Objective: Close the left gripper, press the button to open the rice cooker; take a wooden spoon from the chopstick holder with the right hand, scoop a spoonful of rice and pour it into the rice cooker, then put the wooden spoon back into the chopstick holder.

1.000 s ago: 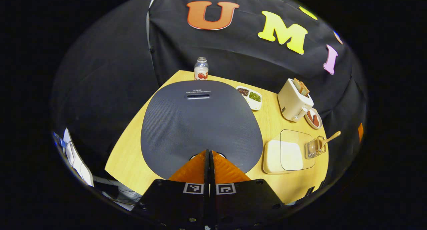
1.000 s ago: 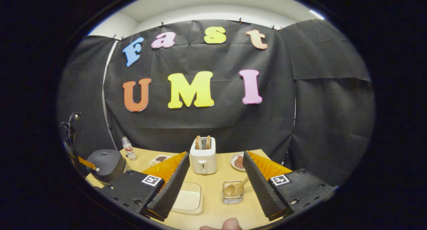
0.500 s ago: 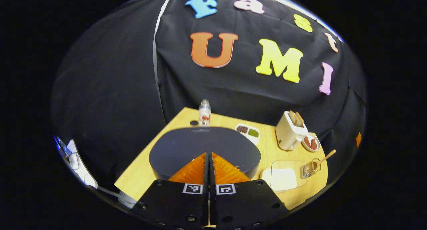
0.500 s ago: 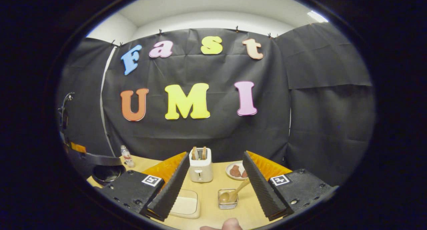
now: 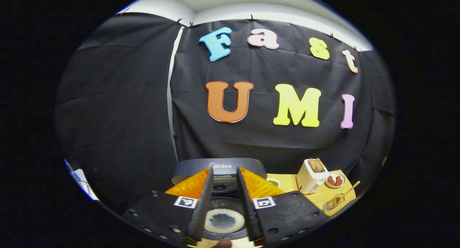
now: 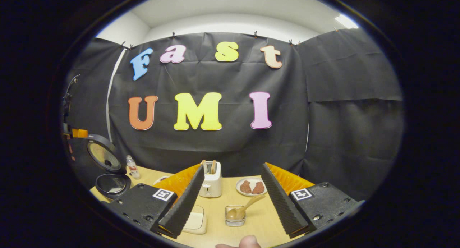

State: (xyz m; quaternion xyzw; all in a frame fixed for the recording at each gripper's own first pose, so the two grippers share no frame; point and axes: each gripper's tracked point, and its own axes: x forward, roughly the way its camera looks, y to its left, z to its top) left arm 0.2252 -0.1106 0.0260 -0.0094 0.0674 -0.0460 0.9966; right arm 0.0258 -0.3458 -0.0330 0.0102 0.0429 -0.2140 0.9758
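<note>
- the rice cooker [image 5: 220,176] now stands open: a second ago the left gripper view looks down on its shut dark lid, half a second ago the lid is tilting, and now the lid [image 6: 103,154] is up and the pot's inside [image 5: 223,220] shows pale at the bottom.
- the left gripper [image 5: 223,212], pressed shut a second ago, now has a narrow gap between its fingers and holds nothing; it hangs just above the open pot.
- i judge the button step done, so the spoon is next.
- the right gripper [image 6: 229,194] is spread wide and empty, as before, looking over the bench [image 6: 258,219].
- the wooden spoon [image 6: 244,208] leans in the chopstick holder [image 6: 235,216], untouched, between the right gripper's fingers and a little beyond them.
- the flat tray with a clear lid [image 6: 196,221], near the holder, looks to be the rice supply, though i cannot tell its contents.
- writing: the cooker's raised lid carries the brand "midea" [image 5: 220,165]; the small bottle [image 6: 132,166] has a label too small to read.
- a toaster [image 6: 211,179] and a plate [image 6: 251,187] stand farther back.
</note>
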